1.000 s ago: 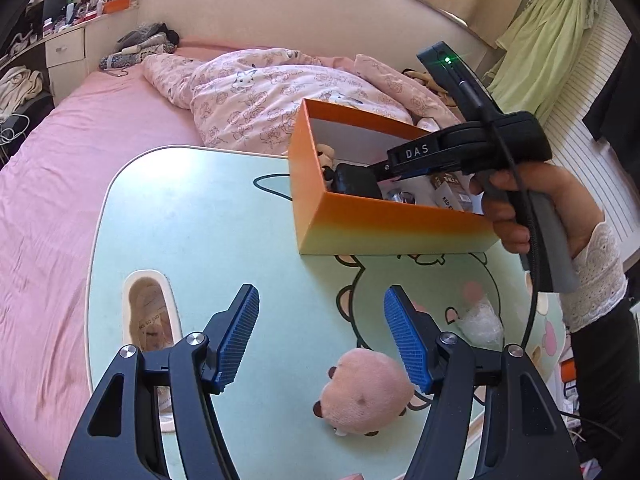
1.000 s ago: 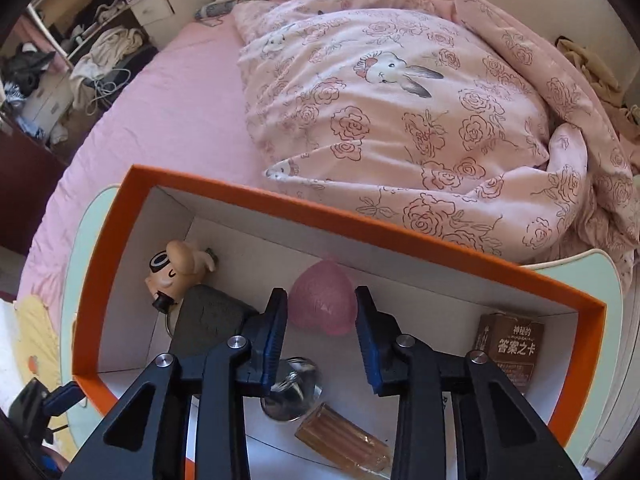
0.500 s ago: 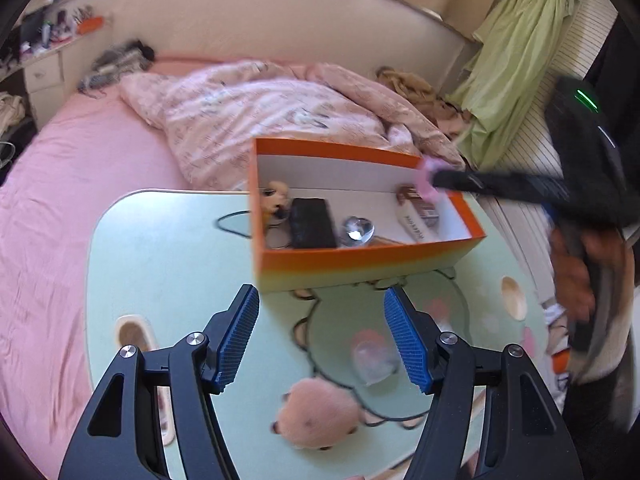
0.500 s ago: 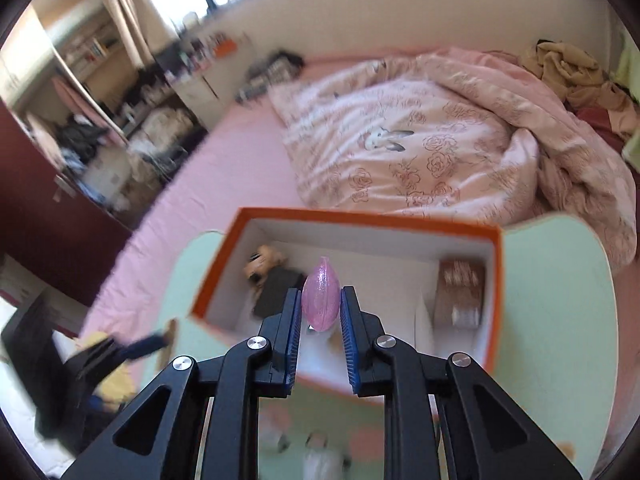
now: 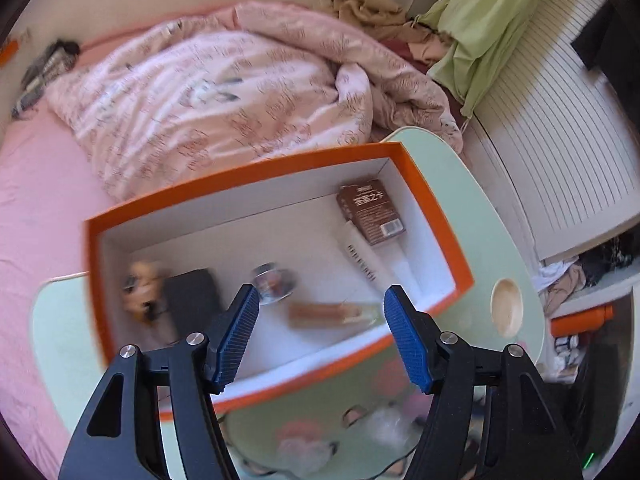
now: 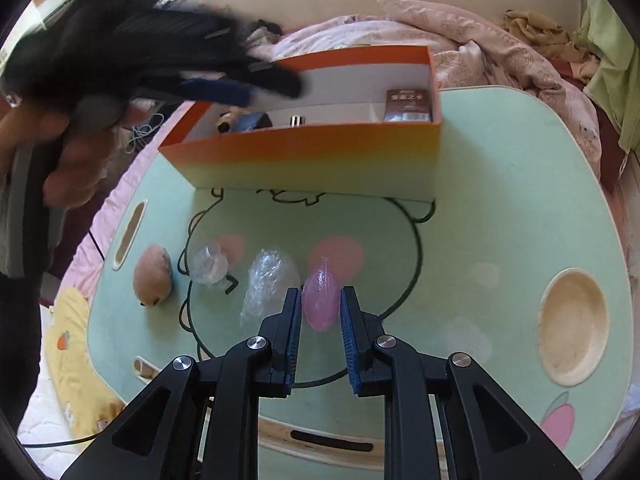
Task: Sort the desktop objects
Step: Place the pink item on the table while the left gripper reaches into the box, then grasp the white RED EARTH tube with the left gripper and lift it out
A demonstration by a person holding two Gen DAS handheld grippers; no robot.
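Pink egg-shaped toy (image 6: 319,298) sits clamped in the right gripper (image 6: 320,322) jaws; left gripper (image 5: 320,334) jaws gape wide, empty.

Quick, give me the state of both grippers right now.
Left gripper: open, empty, over the orange box.
Right gripper: shut on the pink egg-shaped toy, above the green table.

Blurred by motion: small figure (image 5: 140,288) and amber bottle (image 5: 332,314) inside the orange box (image 5: 436,216). Smeared too, the left gripper (image 6: 224,84) in the right view, fingers indistinct.
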